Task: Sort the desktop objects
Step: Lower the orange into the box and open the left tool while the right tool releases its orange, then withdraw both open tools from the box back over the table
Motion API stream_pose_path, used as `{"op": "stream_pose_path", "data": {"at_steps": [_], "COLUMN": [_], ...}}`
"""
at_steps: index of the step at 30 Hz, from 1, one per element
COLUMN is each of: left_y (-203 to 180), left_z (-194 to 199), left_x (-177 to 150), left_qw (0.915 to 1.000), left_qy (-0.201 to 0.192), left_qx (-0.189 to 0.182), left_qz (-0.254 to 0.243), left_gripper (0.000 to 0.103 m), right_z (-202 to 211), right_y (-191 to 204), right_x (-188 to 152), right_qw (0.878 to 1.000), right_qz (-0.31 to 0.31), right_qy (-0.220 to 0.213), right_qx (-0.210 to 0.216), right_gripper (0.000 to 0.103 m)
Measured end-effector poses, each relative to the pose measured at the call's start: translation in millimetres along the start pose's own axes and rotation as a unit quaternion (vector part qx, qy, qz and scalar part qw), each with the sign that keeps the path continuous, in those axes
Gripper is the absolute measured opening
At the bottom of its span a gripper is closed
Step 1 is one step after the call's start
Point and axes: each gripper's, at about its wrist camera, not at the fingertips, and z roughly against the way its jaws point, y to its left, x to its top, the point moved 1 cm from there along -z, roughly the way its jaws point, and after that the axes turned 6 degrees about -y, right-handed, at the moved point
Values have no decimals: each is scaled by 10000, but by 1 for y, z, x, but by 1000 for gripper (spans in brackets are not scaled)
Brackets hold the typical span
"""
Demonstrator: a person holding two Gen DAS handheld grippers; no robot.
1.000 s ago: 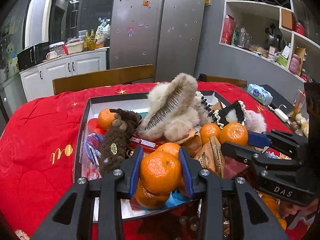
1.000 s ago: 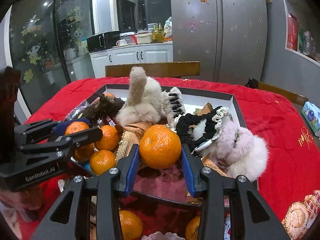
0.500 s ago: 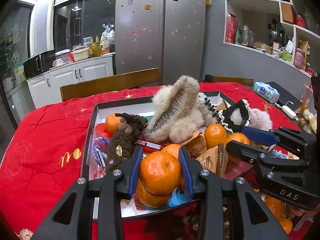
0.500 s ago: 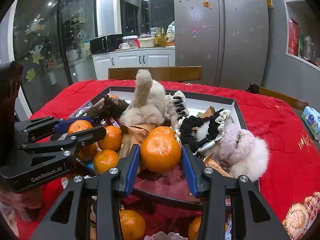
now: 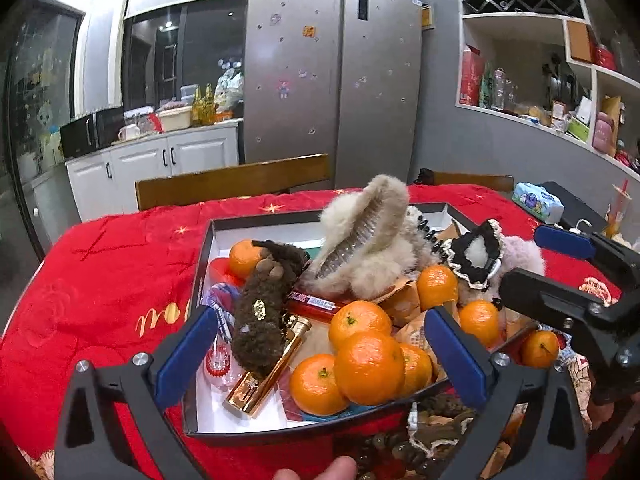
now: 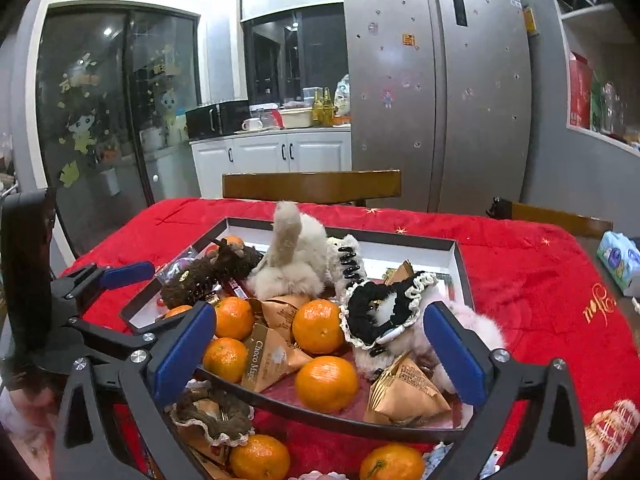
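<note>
A black-rimmed white box [image 5: 202, 264] [image 6: 460, 276] on the red tablecloth holds several oranges, furry hair clips, snack packets and a gold tube [image 5: 266, 368]. My left gripper [image 5: 320, 356] is open and empty above a pile of oranges [image 5: 370, 366] at the box's near edge. My right gripper [image 6: 320, 354] is open and empty around an orange [image 6: 326, 383] lying in the box. A beige furry clip [image 5: 362, 240] [image 6: 290, 262] and a brown furry clip [image 5: 264, 304] lie further back.
More oranges [image 6: 260, 456] and a brown scrunchie [image 6: 212, 414] lie in front of the box. A tissue pack [image 5: 538, 202] sits at the table's right. Wooden chair backs [image 6: 312, 186] stand behind the table. The right gripper shows in the left wrist view [image 5: 568, 280].
Both grippers have opened and let go of the oranges they held; each orange now lies in the box. Both grippers have pulled back and risen slightly.
</note>
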Motion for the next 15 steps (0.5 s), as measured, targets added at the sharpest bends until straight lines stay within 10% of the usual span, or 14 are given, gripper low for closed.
{"op": "stream_pose_path", "data": {"at_steps": [15], "left_y": [-1], "left_z": [7], "left_x": [3], "left_qw": [9999], "left_qy": [-140], "left_qx": [25], "left_qz": [-63], "left_gripper": [103], "right_z": [0], "right_y": [-8], "right_x": [1], "right_qw": [9994], "right_qz": [-39], "right_qy": [16], "right_qx": [-339], "right_gripper": [103]}}
